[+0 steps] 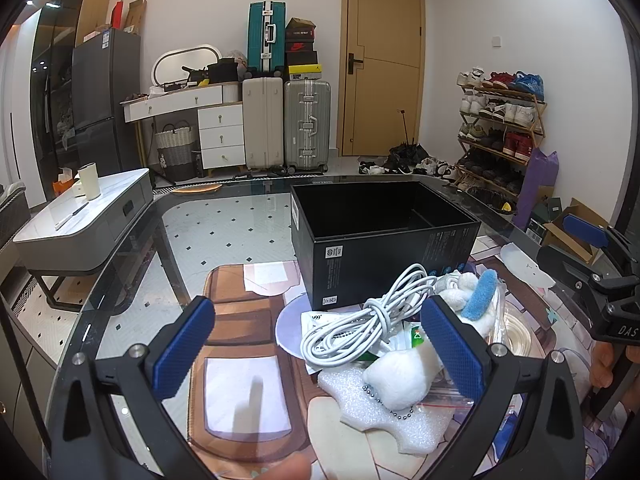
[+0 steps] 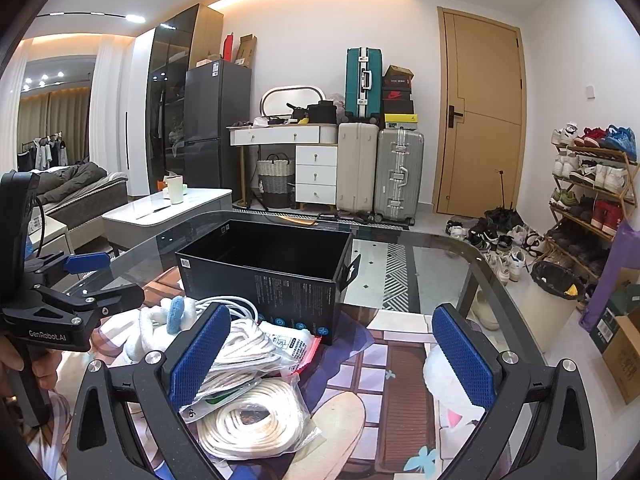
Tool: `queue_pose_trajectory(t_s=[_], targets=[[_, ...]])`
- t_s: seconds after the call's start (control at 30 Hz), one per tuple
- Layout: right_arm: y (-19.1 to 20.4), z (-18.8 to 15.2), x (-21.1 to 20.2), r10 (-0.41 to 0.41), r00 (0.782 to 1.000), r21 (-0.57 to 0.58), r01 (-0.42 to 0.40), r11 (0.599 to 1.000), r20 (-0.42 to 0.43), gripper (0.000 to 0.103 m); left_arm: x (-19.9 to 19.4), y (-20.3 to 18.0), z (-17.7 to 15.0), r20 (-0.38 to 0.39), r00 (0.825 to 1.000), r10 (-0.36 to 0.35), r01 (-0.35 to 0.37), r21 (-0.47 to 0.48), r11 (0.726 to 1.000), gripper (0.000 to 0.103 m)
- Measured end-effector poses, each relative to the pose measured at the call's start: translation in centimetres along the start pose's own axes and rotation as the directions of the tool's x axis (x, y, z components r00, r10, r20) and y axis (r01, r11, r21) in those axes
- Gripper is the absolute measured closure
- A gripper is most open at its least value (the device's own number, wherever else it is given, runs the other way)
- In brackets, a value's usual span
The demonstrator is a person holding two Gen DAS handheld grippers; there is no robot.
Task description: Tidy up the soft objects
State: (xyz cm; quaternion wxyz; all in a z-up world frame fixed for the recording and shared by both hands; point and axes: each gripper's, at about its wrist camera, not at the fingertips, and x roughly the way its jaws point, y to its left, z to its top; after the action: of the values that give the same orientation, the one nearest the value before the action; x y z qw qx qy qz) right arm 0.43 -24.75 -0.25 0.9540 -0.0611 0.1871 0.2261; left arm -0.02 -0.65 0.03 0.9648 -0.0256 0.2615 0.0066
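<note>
item: black box (image 1: 384, 240), open-topped, nothing seen inside it, stood on a glass table (image 1: 224, 216); taken as landmark for all entries below; a printed mat (image 1: 240, 320) lay on the table beneath and in front of the box.

soft goods, heaped against the near face of the box: coiled white cable (image 1: 360, 320), touching the box's near wall; white plush toy with a blue ear (image 1: 478, 300), just beside the cable, at the box's near right corner in the left view; second white plush piece on a bead chain (image 1: 400, 376), nearer the camera than the cable; white foam sheet (image 1: 384, 408) under that piece; bagged white rope coil (image 2: 256, 420), in front of the box, farthest from it in the heap; flat printed packets (image 2: 288, 344) between rope and box.

tools: left gripper (image 1: 316, 344), in front of the box, jaws spread wide, nothing between the blue pads, its right pad (image 1: 452, 344) overlapping the heap in view; right gripper (image 2: 332, 360), in front of the box's right corner, jaws likewise wide apart and empty, its left pad (image 2: 200, 352) over the packets; contact with them could not be told.
</note>
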Motion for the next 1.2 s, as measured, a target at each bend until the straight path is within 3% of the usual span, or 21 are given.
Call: queue_pose_trajectory(t_s=[1.2], targets=[[0.07,-0.15,0.20,0.003,1.000,-0.001,-0.004,1.000,-0.007,0.000,-0.11,0.08,-0.06,-0.003,1.000,-0.003,0.003,0.001,1.000,0.000]])
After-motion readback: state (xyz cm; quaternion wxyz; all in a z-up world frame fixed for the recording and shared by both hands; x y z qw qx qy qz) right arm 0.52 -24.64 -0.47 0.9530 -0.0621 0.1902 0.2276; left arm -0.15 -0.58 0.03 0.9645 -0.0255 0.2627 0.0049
